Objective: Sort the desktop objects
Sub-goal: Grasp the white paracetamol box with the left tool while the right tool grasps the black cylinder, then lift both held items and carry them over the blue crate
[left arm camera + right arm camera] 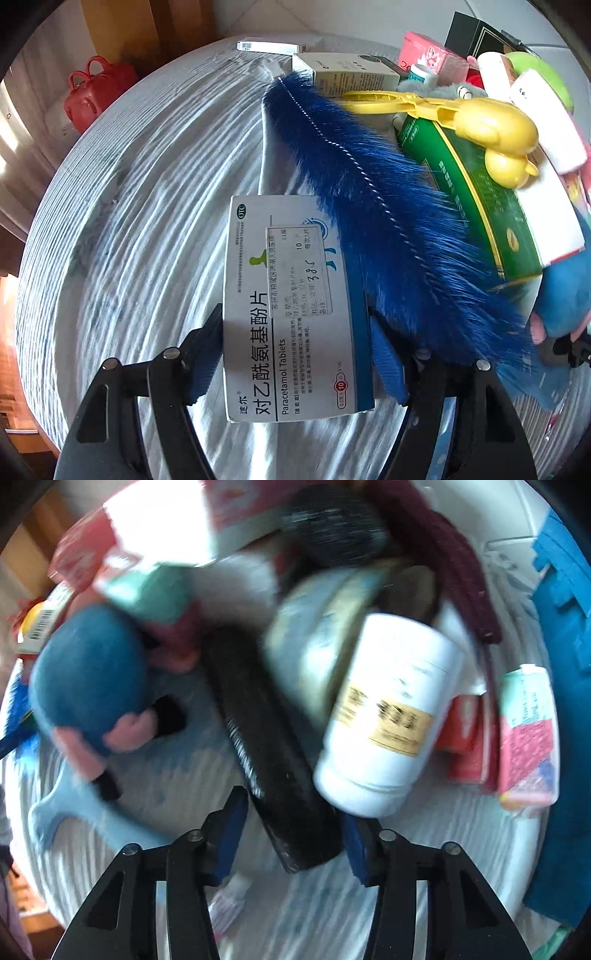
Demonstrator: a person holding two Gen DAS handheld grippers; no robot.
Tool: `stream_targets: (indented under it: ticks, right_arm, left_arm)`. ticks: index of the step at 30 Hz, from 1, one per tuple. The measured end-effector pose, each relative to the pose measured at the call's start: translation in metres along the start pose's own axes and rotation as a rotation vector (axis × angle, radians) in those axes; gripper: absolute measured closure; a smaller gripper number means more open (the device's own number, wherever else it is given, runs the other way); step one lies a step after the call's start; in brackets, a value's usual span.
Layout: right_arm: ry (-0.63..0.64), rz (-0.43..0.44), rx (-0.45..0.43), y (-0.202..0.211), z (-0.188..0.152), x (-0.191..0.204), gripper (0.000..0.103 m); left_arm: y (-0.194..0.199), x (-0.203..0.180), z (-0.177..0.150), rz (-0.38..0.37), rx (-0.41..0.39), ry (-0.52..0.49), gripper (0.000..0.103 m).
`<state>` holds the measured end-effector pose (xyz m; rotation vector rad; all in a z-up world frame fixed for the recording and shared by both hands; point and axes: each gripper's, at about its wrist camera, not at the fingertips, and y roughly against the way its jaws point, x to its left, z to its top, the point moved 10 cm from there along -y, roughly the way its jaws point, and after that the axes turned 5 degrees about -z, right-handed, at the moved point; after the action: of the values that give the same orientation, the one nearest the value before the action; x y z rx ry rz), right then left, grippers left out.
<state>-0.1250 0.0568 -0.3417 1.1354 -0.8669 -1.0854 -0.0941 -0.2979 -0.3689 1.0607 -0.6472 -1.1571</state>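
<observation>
In the left wrist view my left gripper point(297, 363) is shut on a white and blue Paracetamol tablet box point(291, 306), with a blue pad against each long side, above the striped cloth. A blue feathery brush point(369, 206) lies just right of the box. The right wrist view is blurred. There my right gripper point(293, 834) is shut on the near end of a long black object point(273, 760), its pad tips against both sides. A white bottle with a tan label point(388, 716) lies right of it, touching it.
A striped white cloth point(147, 221) covers the round table. The pile holds a yellow duck-shaped clamp point(461, 118), a green box point(480, 206), a pink box point(428, 51), a blue plush toy point(85, 672), red boxes point(469, 731) and a teal cloth point(565, 664). A red bag point(96, 88) stands beyond the table.
</observation>
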Motion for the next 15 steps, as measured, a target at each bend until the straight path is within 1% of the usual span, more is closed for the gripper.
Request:
stream_targets:
  ticks: [1,2,4,7,9,10,11,12,13,14,15]
  right_arm:
    - [0.017,0.012,-0.002,0.003,-0.001,0.006,0.055]
    - [0.027,-0.001,-0.009,0.005,0.001,0.008,0.054]
    - [0.030,-0.037,-0.029,0.008,0.012,0.005,0.045]
    - [0.008,-0.020,-0.026,0.007,0.028,0.005,0.044]
    - [0.013,-0.026,-0.020,0.005,0.036,0.007,0.044]
    - [0.015,-0.030,-0.016,0.004,0.039,0.007,0.044]
    - [0.015,-0.034,-0.013,0.002,0.041,0.008,0.044]
    - [0.013,-0.036,-0.006,0.000,0.044,0.008,0.044]
    - [0.012,-0.041,0.001,-0.001,0.046,0.009,0.044]
    - [0.016,-0.044,0.000,-0.002,0.047,0.011,0.044]
    - [0.022,-0.045,0.001,-0.002,0.049,0.013,0.044]
  left_arm:
    - [0.002,0.002,-0.007,0.001,0.005,-0.001,0.031]
    - [0.004,0.005,-0.012,0.002,0.004,0.006,0.031]
    - [0.007,0.011,-0.017,0.001,0.000,0.021,0.031]
    - [0.005,0.018,-0.007,0.010,-0.010,0.030,0.030]
    - [0.000,0.020,-0.001,0.027,-0.009,0.024,0.026]
    - [-0.002,0.017,-0.002,0.036,-0.007,0.024,0.026]
    - [-0.006,0.015,-0.004,0.038,0.002,0.027,0.026]
    - [-0.012,0.022,0.008,0.036,0.021,0.033,0.024]
    - [-0.010,0.026,0.016,0.020,0.013,0.054,0.025]
    - [-0.010,0.027,0.015,0.018,0.014,0.064,0.025]
    - [-0.007,0.030,0.021,0.021,0.015,0.062,0.031]
